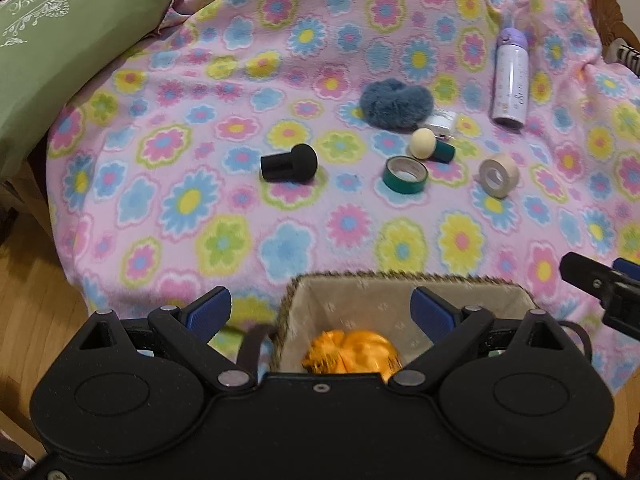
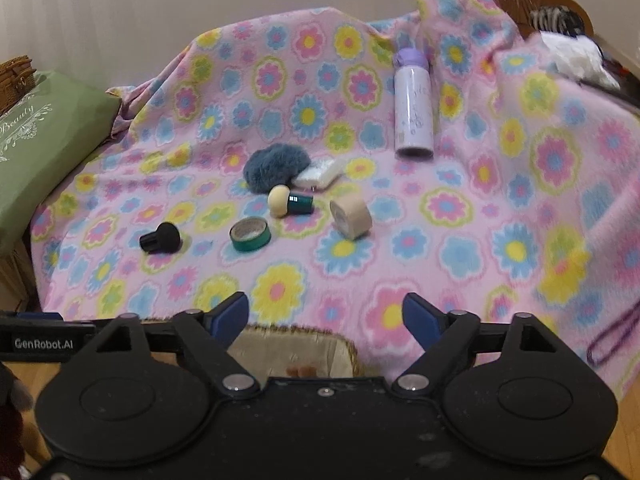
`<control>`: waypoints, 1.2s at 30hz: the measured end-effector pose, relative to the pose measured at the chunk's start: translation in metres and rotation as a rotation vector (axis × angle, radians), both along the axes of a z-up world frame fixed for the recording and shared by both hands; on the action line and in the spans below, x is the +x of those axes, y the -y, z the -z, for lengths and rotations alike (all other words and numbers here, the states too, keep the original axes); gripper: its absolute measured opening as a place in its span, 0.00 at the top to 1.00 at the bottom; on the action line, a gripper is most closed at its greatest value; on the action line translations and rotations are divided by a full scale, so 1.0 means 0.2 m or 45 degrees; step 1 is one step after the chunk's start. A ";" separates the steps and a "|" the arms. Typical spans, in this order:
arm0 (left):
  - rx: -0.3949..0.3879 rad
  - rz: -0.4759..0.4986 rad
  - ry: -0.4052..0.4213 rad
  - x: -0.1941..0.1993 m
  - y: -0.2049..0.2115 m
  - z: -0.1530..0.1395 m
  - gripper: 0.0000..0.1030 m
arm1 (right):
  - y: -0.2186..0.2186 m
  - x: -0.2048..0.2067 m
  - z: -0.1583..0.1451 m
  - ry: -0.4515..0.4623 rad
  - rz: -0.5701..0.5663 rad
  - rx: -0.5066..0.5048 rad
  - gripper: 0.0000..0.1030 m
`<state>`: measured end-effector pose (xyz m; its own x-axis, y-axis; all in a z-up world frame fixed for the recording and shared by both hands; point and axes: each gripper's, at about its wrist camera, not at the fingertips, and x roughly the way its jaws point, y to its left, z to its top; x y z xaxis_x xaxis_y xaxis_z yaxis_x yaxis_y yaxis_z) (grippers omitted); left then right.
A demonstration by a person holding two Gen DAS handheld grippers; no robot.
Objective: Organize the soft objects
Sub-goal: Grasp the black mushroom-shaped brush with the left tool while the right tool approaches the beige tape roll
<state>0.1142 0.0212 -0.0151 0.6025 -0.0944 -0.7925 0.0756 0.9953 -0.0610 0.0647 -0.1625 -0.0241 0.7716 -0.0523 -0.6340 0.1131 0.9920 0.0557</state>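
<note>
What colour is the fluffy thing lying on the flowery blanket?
Dusty blue-grey. The fluffy thing shows best in the left wrist view.

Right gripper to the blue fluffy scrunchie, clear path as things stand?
Probably yes. The right gripper is open and empty; the blue scrunchie lies uncovered, with only the green tape roll and beige-headed brush lying low between.

Both cameras sit just behind their own hand-held gripper and look forward and down over the flowered blanket (image 1: 168, 216). The left view stands close above the lined basket (image 1: 504, 284), which fills its lower middle. The right view looks from further right; there the basket (image 2: 304, 336) shows only as a rim at the bottom. Both views share the middle of the blanket (image 2: 460, 240), the green pillow (image 1: 52, 48) at upper left (image 2: 44, 140), and the lilac bottle (image 1: 511, 80) at upper right (image 2: 413, 112).
</note>
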 end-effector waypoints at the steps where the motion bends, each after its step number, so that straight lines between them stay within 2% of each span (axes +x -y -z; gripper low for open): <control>1: 0.000 -0.002 -0.003 0.02 0.00 0.01 0.09 | 0.00 0.02 0.00 0.012 -0.007 -0.015 0.11; 4: 0.006 -0.011 -0.012 0.11 -0.01 0.03 0.09 | -0.01 0.06 0.00 0.054 -0.021 -0.044 0.05; 6: 0.008 -0.014 -0.016 0.16 -0.01 0.04 0.09 | -0.01 0.11 0.00 0.063 -0.019 -0.054 0.04; 9: 0.016 -0.019 -0.019 0.24 -0.02 0.06 0.09 | -0.01 0.20 0.03 0.017 -0.039 -0.062 0.06; 15: 0.032 -0.051 -0.020 0.41 -0.05 0.10 0.09 | 0.02 0.35 0.08 -0.052 -0.068 -0.059 0.15; 26: 0.029 -0.117 -0.029 0.67 -0.05 0.17 0.09 | 0.03 0.54 0.14 -0.085 -0.078 -0.111 0.16; 36: -0.024 -0.179 -0.063 0.76 -0.07 0.24 0.10 | 0.05 0.64 0.18 -0.109 -0.073 -0.131 0.16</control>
<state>0.2665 0.0347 -0.0622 0.5711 -0.0270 -0.8205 -0.0684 0.9944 -0.0803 0.1929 -0.1730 -0.0607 0.7186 -0.0778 -0.6911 0.0557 0.9970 -0.0543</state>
